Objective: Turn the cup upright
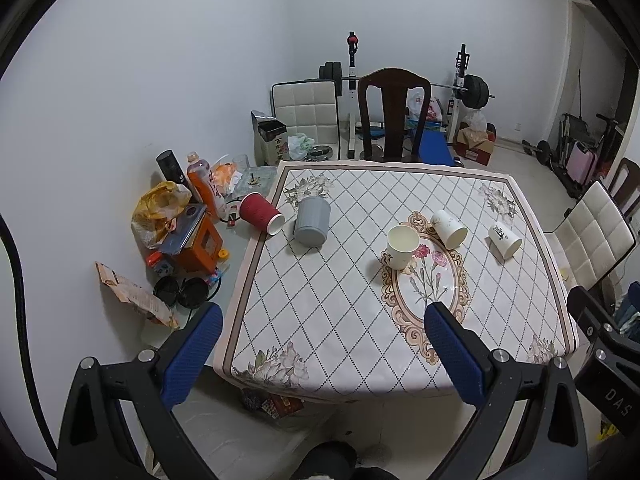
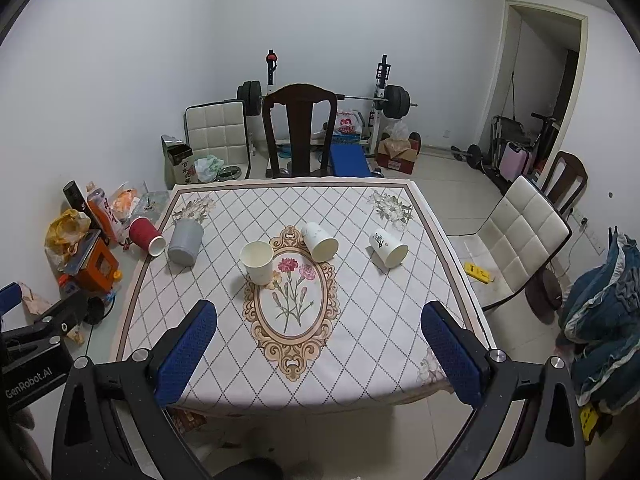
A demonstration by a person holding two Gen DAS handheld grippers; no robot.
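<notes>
On the patterned tablecloth (image 1: 320, 320) (image 2: 360, 340) one white paper cup (image 1: 402, 246) (image 2: 257, 261) stands upright near the middle. Two white cups lie on their sides: one (image 1: 450, 229) (image 2: 320, 241) just right of it, one (image 1: 505, 241) (image 2: 388, 253) further right. A red ribbed cup (image 1: 261, 213) (image 2: 146, 235) lies on its side at the table's left edge. A grey cup (image 1: 312, 221) (image 2: 185, 241) next to it is mouth-down. My left gripper (image 1: 324, 344) and right gripper (image 2: 320, 340) are open and empty, above the table's near edge, well short of the cups.
Bottles, bags and an orange box (image 1: 200, 244) crowd the table's left strip by the wall. A dark wooden chair (image 1: 394, 116) (image 2: 300, 132) stands behind the table, a white padded chair (image 2: 520, 236) to the right. A weight bench (image 2: 352, 152) stands at the back.
</notes>
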